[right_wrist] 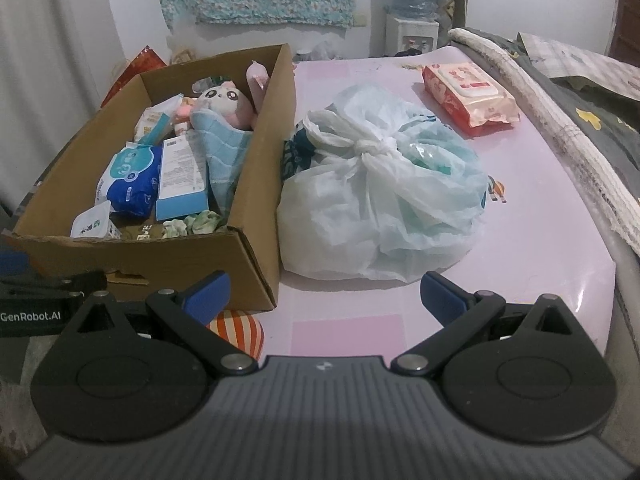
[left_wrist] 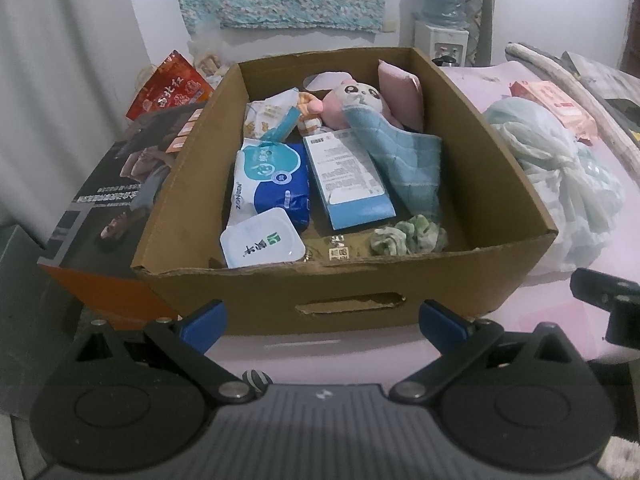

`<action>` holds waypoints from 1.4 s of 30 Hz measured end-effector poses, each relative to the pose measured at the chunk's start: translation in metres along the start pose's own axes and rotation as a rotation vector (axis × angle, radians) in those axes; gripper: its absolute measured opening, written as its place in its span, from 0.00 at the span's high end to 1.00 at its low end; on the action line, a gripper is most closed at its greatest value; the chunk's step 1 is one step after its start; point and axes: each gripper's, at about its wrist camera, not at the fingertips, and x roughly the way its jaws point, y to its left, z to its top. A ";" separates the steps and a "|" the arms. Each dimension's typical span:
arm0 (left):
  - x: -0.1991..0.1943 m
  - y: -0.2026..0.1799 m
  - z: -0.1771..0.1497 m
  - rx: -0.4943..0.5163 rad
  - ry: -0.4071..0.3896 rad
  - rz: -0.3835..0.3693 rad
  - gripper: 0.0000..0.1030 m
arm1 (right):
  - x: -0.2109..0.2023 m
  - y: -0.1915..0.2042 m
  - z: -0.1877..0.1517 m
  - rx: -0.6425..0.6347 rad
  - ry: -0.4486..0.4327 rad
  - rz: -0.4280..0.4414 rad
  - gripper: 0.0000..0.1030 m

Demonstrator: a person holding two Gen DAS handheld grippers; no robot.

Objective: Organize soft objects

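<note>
Two items are left outside the box [right_wrist: 256, 264]: the bag [right_wrist: 380, 200], just ahead of the right gripper [right_wrist: 325, 294], and wipes [right_wrist: 468, 96] beyond. Both grippers' jaws are spread, empty; the left gripper [left_wrist: 322, 320] is faced toward the box.

**Clearances and Obstructions**

The cardboard box [left_wrist: 344, 308] is open from above; bare floor is seen only at its near middle. A tied plastic bag [right_wrist: 380, 200] touches its right wall. Bare tabletop [right_wrist: 540, 240] is available right of the bag; a wipes pack [right_wrist: 468, 98] lies far right.
</note>
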 end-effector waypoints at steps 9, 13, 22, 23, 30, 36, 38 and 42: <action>0.004 0.000 -0.004 -0.004 0.024 -0.007 0.00 | 0.003 -0.001 0.000 0.000 0.016 0.003 0.01; 0.005 0.001 -0.004 -0.005 0.024 -0.005 0.00 | 0.005 0.001 0.000 -0.003 0.026 0.004 0.01; 0.010 0.006 -0.004 -0.010 0.036 0.001 0.00 | 0.007 0.012 -0.001 -0.055 0.038 -0.007 0.01; 0.010 0.007 -0.004 -0.011 0.037 0.002 0.00 | 0.007 0.013 -0.001 -0.058 0.040 -0.006 0.01; 0.012 0.010 -0.004 -0.018 0.043 0.010 0.00 | 0.012 0.020 -0.002 -0.083 0.059 -0.001 0.01; 0.016 0.014 -0.005 -0.026 0.051 0.014 0.00 | 0.019 0.029 -0.001 -0.101 0.075 0.006 0.01; 0.016 0.016 -0.005 -0.029 0.052 0.015 0.00 | 0.020 0.033 0.000 -0.107 0.077 0.006 0.01; 0.018 0.020 -0.004 -0.033 0.052 0.021 0.00 | 0.025 0.037 0.003 -0.113 0.085 0.009 0.01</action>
